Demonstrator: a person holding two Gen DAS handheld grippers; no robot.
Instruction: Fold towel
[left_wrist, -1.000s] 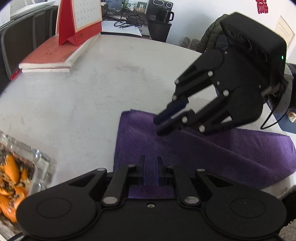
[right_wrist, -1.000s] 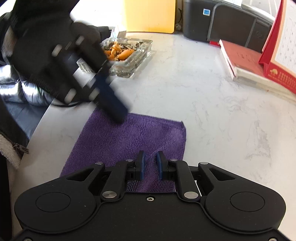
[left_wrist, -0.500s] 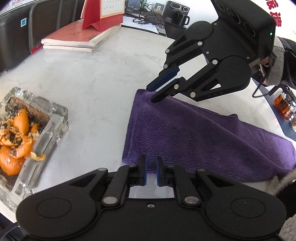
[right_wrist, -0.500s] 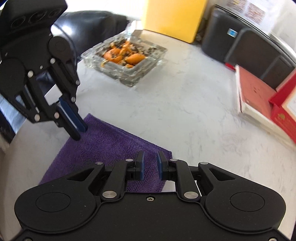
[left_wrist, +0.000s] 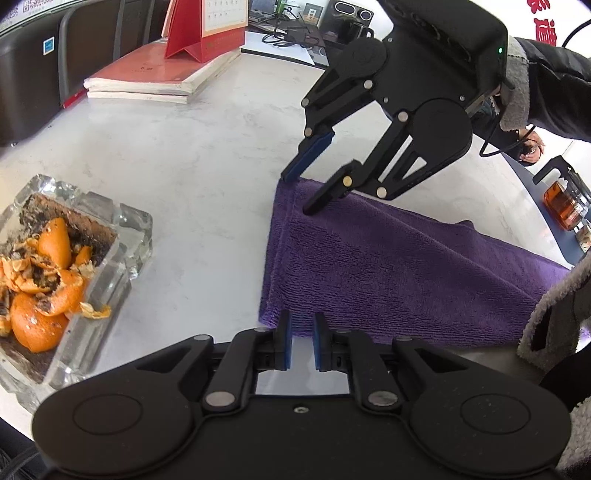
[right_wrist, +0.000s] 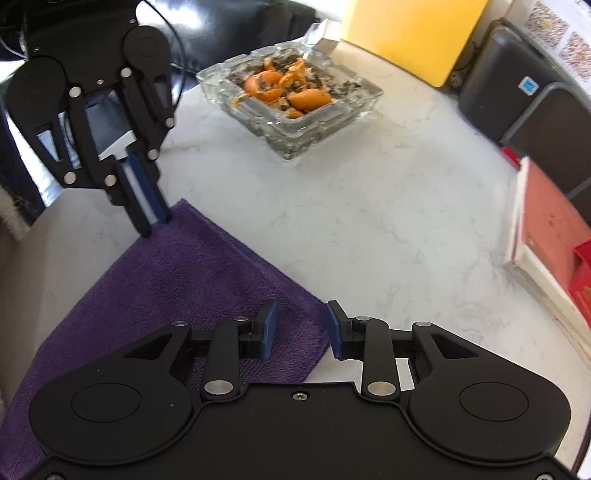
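A purple towel (left_wrist: 388, 266) lies flat on the white marble table (left_wrist: 184, 166), with a doubled edge along its left side. My left gripper (left_wrist: 301, 343) sits at the near corner; its jaws are opening, a narrow gap shows between the pads, and the cloth edge lies at their tips without being pressed. In the right wrist view the same left gripper (right_wrist: 147, 218) stands tip-down on the towel (right_wrist: 192, 280) corner. My right gripper (right_wrist: 301, 332) is over the opposite corner, jaws opening, pads clear of the cloth. From the left it appears as the right gripper (left_wrist: 301, 192), fingers spread.
A glass ashtray (left_wrist: 129, 251) full of orange peel stands left of the towel, also visible as the ashtray (right_wrist: 291, 147). Red books (left_wrist: 155, 74) and a desk calendar (left_wrist: 207, 29) lie at the back. A glass pot (left_wrist: 561, 199) of amber liquid is far right. A person's sleeve (left_wrist: 546, 81) holds the right gripper.
The right gripper's jaws have spread from nearly shut, and it has rolled. The towel edge that ran between the left gripper's pads now lies at their tips. The ashtray has come further into view.
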